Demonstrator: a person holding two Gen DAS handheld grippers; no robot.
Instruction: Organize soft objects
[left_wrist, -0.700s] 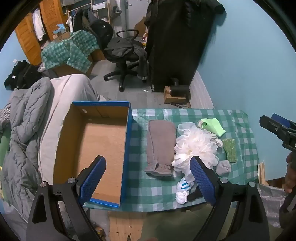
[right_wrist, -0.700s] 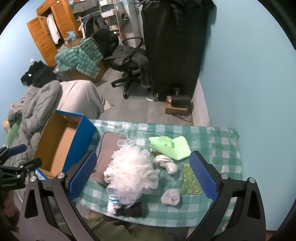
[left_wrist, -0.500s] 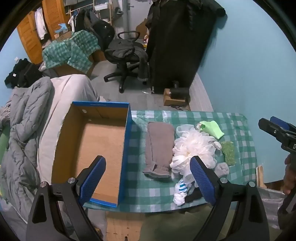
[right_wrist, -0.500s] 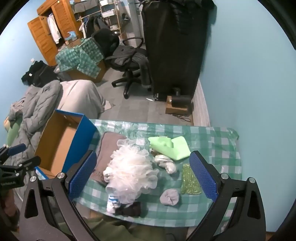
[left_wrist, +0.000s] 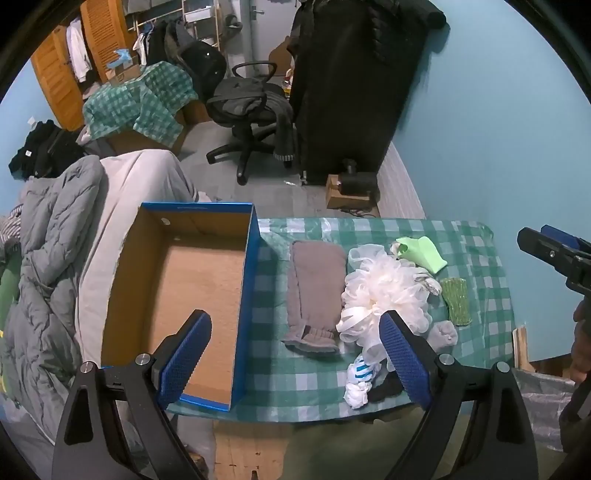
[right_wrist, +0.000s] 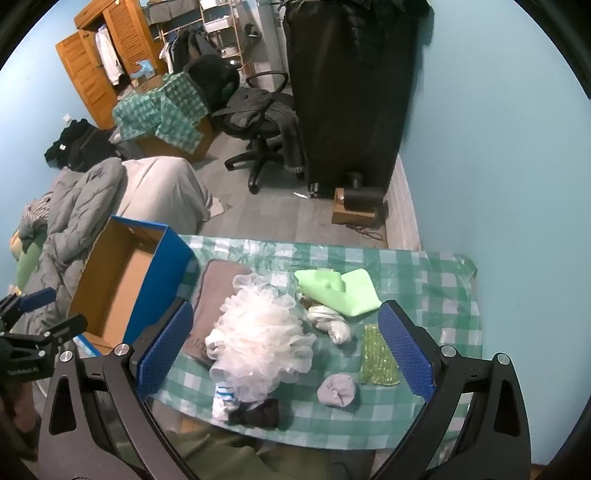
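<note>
— Where are your claws at this moment?

— Both hang above the near edge of the table (left_wrist: 280, 402), spread wide and holding nothing. My left claw (left_wrist: 295, 354) looks down between the box and the pile; my right claw (right_wrist: 284, 350) sits over the pile itself.

— And the soft things?

— All lie loose on the checked cloth, none in the cardboard box (left_wrist: 177, 295), which stands below and to the left of my left claw. The white mesh bath pouf (right_wrist: 258, 339) is straight under my right claw, partly overlapping the grey folded towel (left_wrist: 314, 291) to its left. Beyond it lies a light green cloth (right_wrist: 343, 291); to the right a green scrubber (right_wrist: 378, 356) and a rolled grey sock (right_wrist: 337, 392).

— How would you start well?

— I judge the pouf the best first pick: it sits on top and hides its neighbours. I'd come straight down, pinch deep into its middle where the ribbons gather, lift clear, then carry it left over the blue wall.

— What can't you make out?

— A pale bundle (right_wrist: 328, 321) behind the pouf, perhaps socks. At the near edge, a white-and-blue striped sock (right_wrist: 223, 400) and something black (right_wrist: 258, 411) are half under the pouf; I cannot tell what the black thing is.
</note>
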